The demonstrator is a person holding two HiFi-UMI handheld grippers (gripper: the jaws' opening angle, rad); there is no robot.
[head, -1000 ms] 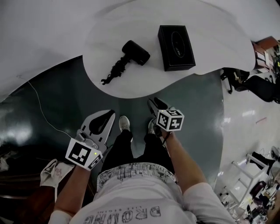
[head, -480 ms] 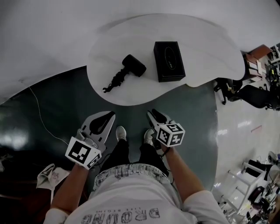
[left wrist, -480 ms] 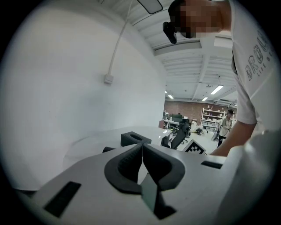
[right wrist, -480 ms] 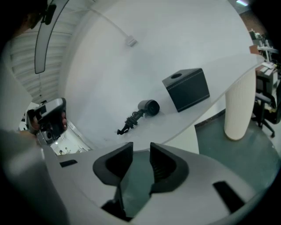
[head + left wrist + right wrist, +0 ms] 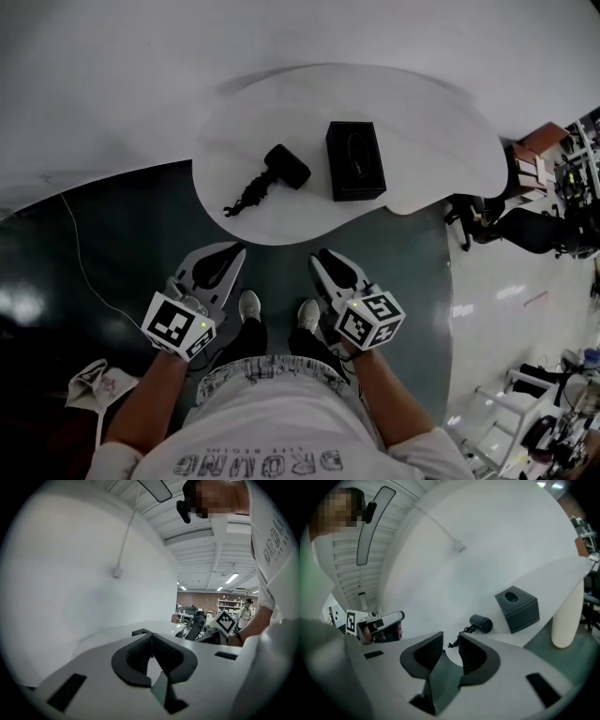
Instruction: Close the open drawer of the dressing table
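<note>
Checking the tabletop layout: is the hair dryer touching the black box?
Apart. The head view shows a strip of bare white tabletop between the hair dryer and the black box.

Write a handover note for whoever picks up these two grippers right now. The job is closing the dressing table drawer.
Left gripper: jaws shut, empty.
Right gripper: jaws apart, just been closing, nothing between them.
Dressing table: straight ahead, with a hair dryer and a black box on top.
Done: unclear. No view shows a drawer sticking out, so it may already be shut.
Left: check the table's front and push the drawer in if it is open.
</note>
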